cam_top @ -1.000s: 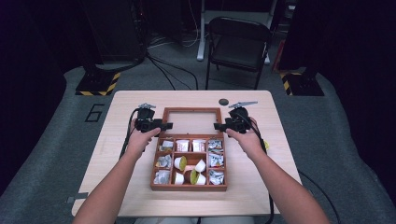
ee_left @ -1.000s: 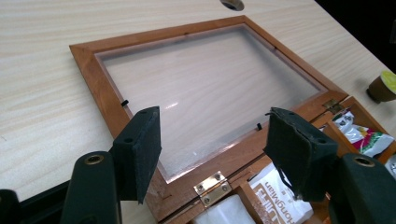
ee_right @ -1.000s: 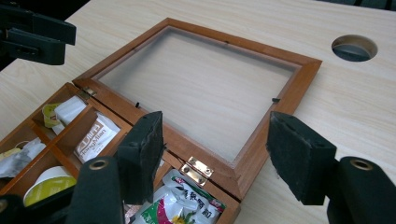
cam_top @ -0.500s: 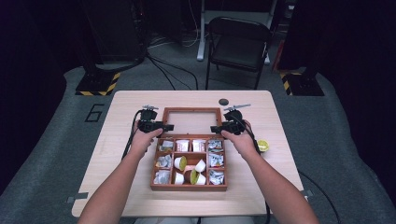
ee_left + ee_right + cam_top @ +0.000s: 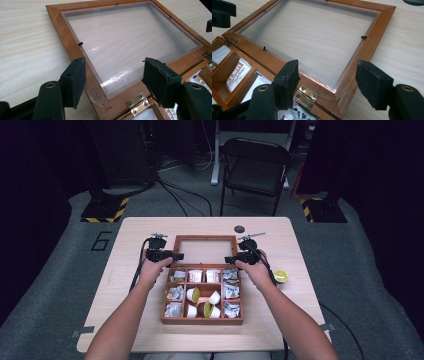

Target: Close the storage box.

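A wooden compartment box (image 5: 202, 321) sits mid-table, holding sachets and small white pods. Its lid (image 5: 205, 238), a wooden frame around a clear pane, lies folded back flat on the table behind it. My left gripper (image 5: 176, 256) is at the lid's near left corner. In the left gripper view it (image 5: 113, 80) stands open over the frame (image 5: 60, 25) and a brass hinge (image 5: 137, 102), pads apart from the wood. My right gripper (image 5: 229, 259) is at the near right corner. There it (image 5: 327, 80) stands open astride the frame (image 5: 372, 27) above another hinge (image 5: 308, 96).
A lime-green pod (image 5: 280, 276) lies on the table right of the box, beside my right wrist. A small black disc (image 5: 239, 228) rests behind the lid. A folding chair (image 5: 255, 165) stands beyond the far table edge. Cables trail from both grippers.
My right gripper has come down and a little leftward, closer to the lid's right corner. The left gripper has hardly moved, and the lid still lies flat.
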The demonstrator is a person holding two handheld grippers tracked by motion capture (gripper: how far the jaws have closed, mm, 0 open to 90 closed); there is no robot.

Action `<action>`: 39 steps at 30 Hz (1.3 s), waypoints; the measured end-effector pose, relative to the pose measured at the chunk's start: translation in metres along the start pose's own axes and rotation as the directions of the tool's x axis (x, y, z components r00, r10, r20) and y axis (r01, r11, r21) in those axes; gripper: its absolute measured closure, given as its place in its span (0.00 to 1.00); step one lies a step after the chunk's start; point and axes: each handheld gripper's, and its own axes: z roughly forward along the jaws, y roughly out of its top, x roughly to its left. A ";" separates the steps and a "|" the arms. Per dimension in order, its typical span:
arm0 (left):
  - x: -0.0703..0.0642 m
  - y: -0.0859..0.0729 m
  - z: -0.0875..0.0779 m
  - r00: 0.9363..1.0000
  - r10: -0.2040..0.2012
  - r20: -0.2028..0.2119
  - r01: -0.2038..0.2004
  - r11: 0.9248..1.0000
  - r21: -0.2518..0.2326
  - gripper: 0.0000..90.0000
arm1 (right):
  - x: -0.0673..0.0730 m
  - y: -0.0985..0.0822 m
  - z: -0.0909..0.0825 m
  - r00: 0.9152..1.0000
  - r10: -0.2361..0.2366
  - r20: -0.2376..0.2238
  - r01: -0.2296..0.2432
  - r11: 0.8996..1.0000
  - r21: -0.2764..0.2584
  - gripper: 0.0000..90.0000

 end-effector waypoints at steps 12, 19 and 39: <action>0.003 -0.004 0.004 1.000 -0.019 0.007 0.019 0.999 0.031 0.39 | -0.002 -0.001 0.003 0.999 0.036 -0.003 -0.036 0.999 0.016 0.36; 0.005 -0.006 0.006 1.000 -0.019 0.002 0.019 0.999 0.040 0.39 | -0.004 -0.002 0.004 0.999 0.039 -0.001 -0.039 0.999 0.023 0.36; 0.010 -0.011 0.013 0.998 -0.055 0.001 0.055 0.996 0.066 0.38 | -0.013 -0.008 0.012 0.997 0.079 -0.012 -0.079 0.996 0.047 0.35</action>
